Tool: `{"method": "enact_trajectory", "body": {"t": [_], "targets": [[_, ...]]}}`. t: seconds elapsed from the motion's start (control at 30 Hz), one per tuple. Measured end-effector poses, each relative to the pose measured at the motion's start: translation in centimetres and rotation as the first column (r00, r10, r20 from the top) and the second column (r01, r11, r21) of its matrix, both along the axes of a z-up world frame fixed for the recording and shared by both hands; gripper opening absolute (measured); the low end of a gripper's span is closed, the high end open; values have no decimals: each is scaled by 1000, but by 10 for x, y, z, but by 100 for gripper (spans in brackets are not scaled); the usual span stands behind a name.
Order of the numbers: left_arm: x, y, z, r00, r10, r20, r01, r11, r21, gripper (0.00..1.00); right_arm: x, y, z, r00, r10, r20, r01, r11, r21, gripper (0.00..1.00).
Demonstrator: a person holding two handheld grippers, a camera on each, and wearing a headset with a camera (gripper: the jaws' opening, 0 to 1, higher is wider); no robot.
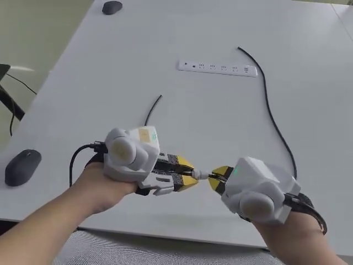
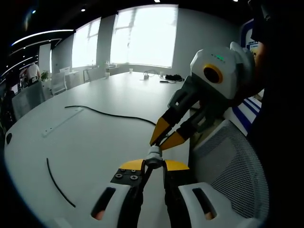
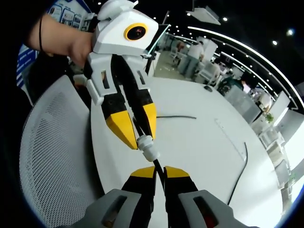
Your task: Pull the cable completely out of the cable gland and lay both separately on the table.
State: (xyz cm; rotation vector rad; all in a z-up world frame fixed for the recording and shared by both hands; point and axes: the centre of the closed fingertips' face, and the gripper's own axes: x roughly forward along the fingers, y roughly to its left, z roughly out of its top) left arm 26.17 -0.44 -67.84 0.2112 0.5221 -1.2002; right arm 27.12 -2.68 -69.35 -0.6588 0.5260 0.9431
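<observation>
Currently my left gripper (image 2: 153,165) is clenched on the white gland (image 2: 153,156), which sits pinched between its yellow tips. My right gripper (image 3: 159,172) is closed tight on the black cable (image 3: 157,162), grasping it just beside the spot where it leaves the gland. The two grippers meet nose to nose, their tips near each other with the gland between them. Both are held in the air above the near edge of the white table (image 1: 193,33). In the right gripper view, a thin black line also runs back from the gland between the left gripper's jaws. The cable is still threaded in the gland, and neither piece lies on the table yet.

Moving outward in the head view, a hand (image 1: 102,190) grips the left gripper from behind, and the other hand (image 1: 295,232) grips the right one. Beyond the left gripper, a short black lead (image 1: 153,109) lies loose on the tabletop. Farther off, a white power strip (image 1: 217,68) lies across the table. A long black lead (image 1: 273,118) starts just past the strip's right end and curves down toward the right gripper. A dark mouse (image 1: 22,165) rests near the table's left edge, well apart from the grippers. A second mouse (image 1: 112,6) sits at the far edge. A grey mesh chair (image 3: 52,156) shows below the table's near edge.
</observation>
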Motion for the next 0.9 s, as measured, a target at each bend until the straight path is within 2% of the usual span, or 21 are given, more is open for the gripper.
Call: {"method": "enact_trajectory", "body": {"t": [0.3, 0.5, 0.57, 0.77, 0.8, 0.87, 0.9], "targets": [[1, 2, 1, 1000, 6, 2, -6, 1000, -5, 15, 8, -18, -9, 996, -85, -40, 85, 996, 13, 1], [2, 2, 2, 1000, 6, 1, -6, 1000, -6, 15, 14, -34, -21, 981, -168, -99, 172, 984, 36, 1], [2, 2, 2, 1000, 6, -2, -6, 1000, -8, 15, 15, -38, -25, 978, -182, -105, 187, 982, 36, 1], [2, 0, 2, 1000, 4, -2, -4, 1000, -8, 15, 18, -53, -38, 949, -265, -168, 279, 958, 61, 1], [2, 0, 2, 1000, 3, -2, -3, 1000, -8, 15, 17, -55, -41, 937, -286, -201, 306, 949, 73, 1], [2, 0, 2, 1000, 3, -2, -3, 1000, -8, 15, 18, -61, -45, 917, -325, -233, 351, 933, 83, 1], [2, -1, 2, 1000, 3, -2, -3, 1000, -9, 15, 19, -63, -47, 915, -329, -234, 356, 931, 82, 1]]}}
